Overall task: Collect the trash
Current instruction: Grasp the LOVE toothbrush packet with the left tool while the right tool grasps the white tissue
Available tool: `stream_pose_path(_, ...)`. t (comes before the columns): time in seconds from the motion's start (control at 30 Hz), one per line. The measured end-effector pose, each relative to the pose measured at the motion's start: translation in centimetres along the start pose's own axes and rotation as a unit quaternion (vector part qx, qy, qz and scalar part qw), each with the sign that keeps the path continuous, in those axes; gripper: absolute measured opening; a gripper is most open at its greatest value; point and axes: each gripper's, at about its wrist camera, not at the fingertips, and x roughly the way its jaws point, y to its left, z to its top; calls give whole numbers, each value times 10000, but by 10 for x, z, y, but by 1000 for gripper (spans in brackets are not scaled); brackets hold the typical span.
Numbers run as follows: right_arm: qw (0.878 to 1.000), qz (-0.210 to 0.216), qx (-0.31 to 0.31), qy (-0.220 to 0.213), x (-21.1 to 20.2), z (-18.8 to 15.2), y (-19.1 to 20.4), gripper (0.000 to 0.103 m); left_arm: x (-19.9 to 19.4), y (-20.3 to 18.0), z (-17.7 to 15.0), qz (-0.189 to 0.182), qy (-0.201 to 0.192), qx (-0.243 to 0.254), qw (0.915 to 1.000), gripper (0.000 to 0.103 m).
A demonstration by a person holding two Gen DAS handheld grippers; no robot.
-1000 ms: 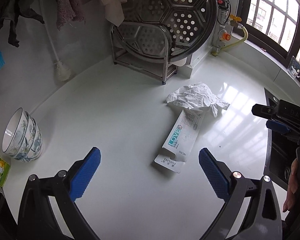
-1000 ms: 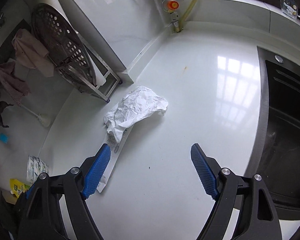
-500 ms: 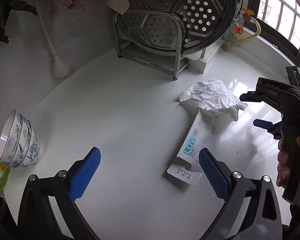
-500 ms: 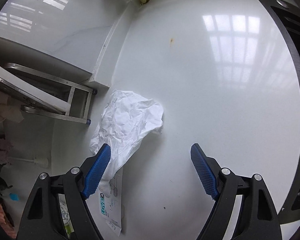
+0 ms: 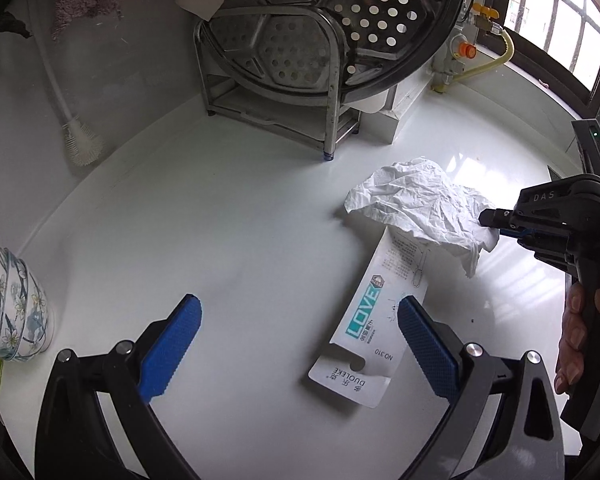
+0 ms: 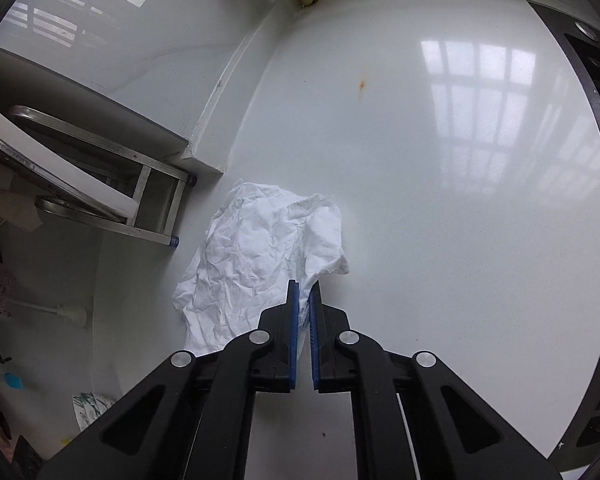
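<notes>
Crumpled white paper [image 6: 256, 256] pinched in right claw [image 6: 305, 296]

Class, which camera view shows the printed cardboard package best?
The left wrist view: the cardboard package lies in full sight, print legible, one end under the crumpled paper. In the right wrist view the paper and hand-held gripper hide it.

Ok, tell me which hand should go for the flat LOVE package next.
Left. The left gripper is open, with the flat package lying just ahead beside its right finger. The right gripper has just closed on an edge of the crumpled white paper, so it is occupied.
</notes>
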Motion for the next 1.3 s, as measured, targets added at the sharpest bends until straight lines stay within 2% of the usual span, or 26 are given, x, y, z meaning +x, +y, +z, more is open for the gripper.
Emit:
stream_pose_path(0.23,9996,-111,104,-249,-35,6,-34,4,20,-19,4,-146,36,291,9995,97)
stream_pose_path(0.4,9990,-236,254,-274,-50,7,-59,4,33,-38,6,-245,0,801,9965,97)
stream_pose_path(0.63,9976,-410,392,-398,-79,3,-92,4,52,-52,6,-386,66,1777,9833,97)
stream_pose_path(0.73,9970,-444,458,-435,-86,-1,-103,4,53,-57,9,-469,40,2032,9780,97)
stream_pose_path(0.93,9965,-393,561,-484,-95,-6,-111,4,69,-72,14,-595,245,2299,9711,97)
stream_pose_path(1.0,9967,-357,540,-486,-98,-7,-109,4,76,-77,12,-591,346,2331,9700,97)
stream_pose_path(1.13,9970,-353,475,-494,-99,-10,-104,4,76,-82,12,-644,301,2286,9709,96)
stream_pose_path(1.2,9972,-353,459,-473,-99,-13,-103,4,74,-84,11,-731,293,2253,9711,90)
stream_pose_path(1.27,9973,-365,447,-464,-98,-15,-101,4,72,-84,11,-946,347,2165,9711,71)
stream_pose_path(1.3,9974,-359,444,-449,-99,-16,-101,4,71,-84,10,-1012,372,2132,9710,67)
